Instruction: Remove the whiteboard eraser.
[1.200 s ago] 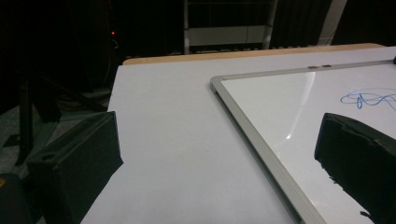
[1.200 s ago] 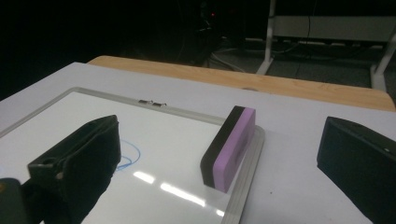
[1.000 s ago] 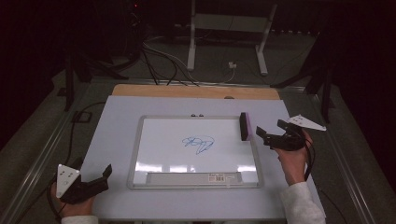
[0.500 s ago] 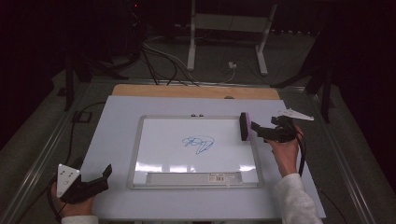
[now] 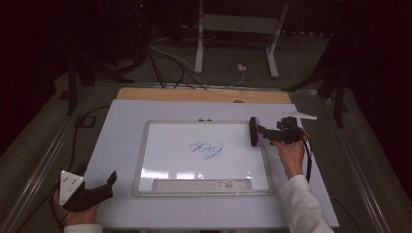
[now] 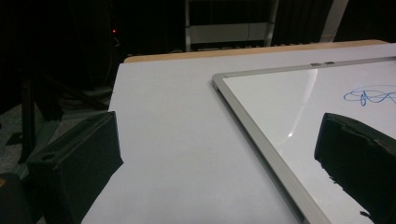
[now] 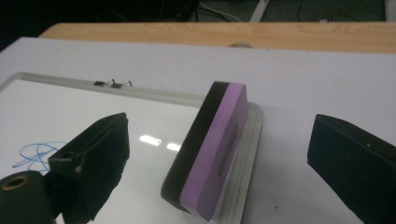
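A purple and black eraser stands on its long edge on the right rim of the whiteboard. My right gripper is open with the eraser between its jaws and a gap on each side. Those jaws have just been closing a little. A blue scribble marks the middle of the board. My left gripper rests open near the table's front left corner with nothing in it, and the board's left frame runs between its jaws.
The whiteboard lies on a pale mat over a wooden table. A label strip runs along the board's near edge. Stand legs and cables sit on the floor beyond the table.
My right gripper has moved left and slightly down, and the eraser now stands between its jaws. The eraser and my left gripper have stayed put.
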The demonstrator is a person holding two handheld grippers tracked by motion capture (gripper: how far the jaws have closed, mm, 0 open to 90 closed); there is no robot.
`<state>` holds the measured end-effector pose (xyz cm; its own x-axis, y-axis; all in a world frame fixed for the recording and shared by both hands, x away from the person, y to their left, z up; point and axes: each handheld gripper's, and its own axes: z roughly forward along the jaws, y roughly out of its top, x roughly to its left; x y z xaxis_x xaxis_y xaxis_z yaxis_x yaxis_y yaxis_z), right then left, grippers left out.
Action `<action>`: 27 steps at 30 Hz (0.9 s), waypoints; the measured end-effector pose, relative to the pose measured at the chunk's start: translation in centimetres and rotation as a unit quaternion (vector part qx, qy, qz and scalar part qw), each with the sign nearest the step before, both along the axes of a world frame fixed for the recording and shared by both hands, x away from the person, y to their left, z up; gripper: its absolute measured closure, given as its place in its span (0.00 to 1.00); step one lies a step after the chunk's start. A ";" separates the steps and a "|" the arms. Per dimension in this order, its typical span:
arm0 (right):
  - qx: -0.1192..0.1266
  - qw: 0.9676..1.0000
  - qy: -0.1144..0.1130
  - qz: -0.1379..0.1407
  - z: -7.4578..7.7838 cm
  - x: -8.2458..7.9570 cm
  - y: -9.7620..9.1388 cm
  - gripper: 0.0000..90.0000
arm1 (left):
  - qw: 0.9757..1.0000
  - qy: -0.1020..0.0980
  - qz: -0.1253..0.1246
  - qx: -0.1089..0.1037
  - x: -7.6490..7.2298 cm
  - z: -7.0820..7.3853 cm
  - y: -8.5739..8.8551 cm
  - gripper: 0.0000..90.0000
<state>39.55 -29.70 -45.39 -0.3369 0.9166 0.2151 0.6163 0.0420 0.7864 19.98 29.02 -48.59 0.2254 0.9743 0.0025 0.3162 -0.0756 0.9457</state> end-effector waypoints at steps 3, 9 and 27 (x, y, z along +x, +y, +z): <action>-0.001 1.000 0.009 -0.002 -0.5 0.3 0.1 0.08 | 1.000 0.000 -0.001 0.000 0.0 0.0 0.0 0.01; 0.010 1.000 0.027 -0.008 -1.4 1.0 0.2 0.10 | 1.000 0.002 -0.001 0.000 0.1 -0.1 -0.1 0.01; 0.064 0.994 0.091 0.006 -3.0 1.8 0.3 0.67 | 1.000 0.004 -0.003 0.002 0.1 -0.1 -0.1 0.01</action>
